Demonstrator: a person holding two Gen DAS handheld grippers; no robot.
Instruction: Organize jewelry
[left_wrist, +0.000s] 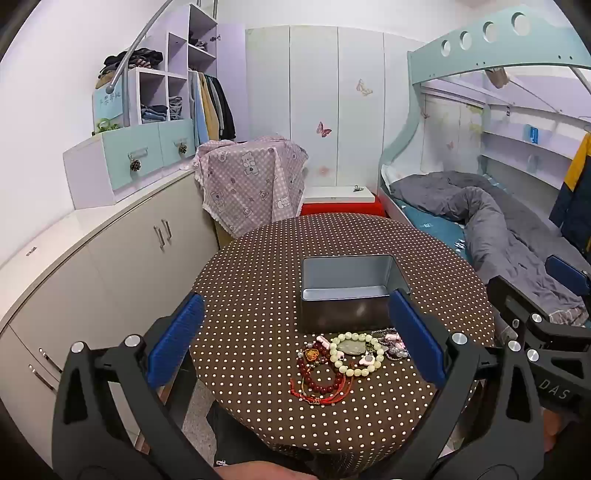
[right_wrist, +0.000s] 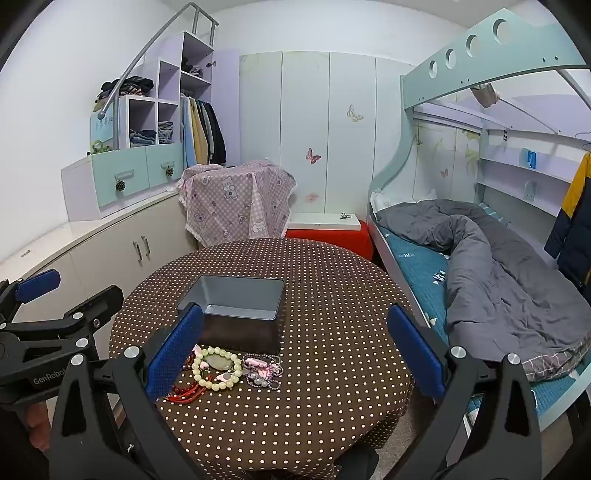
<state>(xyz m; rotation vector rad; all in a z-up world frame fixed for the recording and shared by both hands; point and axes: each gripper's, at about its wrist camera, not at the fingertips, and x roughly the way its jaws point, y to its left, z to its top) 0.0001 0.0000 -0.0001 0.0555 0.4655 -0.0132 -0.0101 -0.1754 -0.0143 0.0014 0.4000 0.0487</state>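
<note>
A small heap of jewelry lies on the round dotted table (left_wrist: 258, 280) in front of an open metal tin (left_wrist: 349, 291). In the heap are a pale bead bracelet (left_wrist: 356, 353), a dark red bead bracelet (left_wrist: 321, 373) with red cords, and a grey and pink beaded piece (left_wrist: 395, 343). My left gripper (left_wrist: 295, 343) hovers above the near side of the table, open, with the heap between its blue pads and nothing touched. My right gripper (right_wrist: 295, 350) is open too, holding nothing. The pale bead bracelet (right_wrist: 216, 367) and the tin (right_wrist: 236, 314) lie by its left pad.
Low white cabinets (left_wrist: 122, 258) run along the left. A bunk bed (right_wrist: 480, 258) with a grey duvet stands on the right. Behind the table are a cloth-covered object (left_wrist: 251, 184) and a red box (left_wrist: 343, 208). The other gripper shows at each view's edge.
</note>
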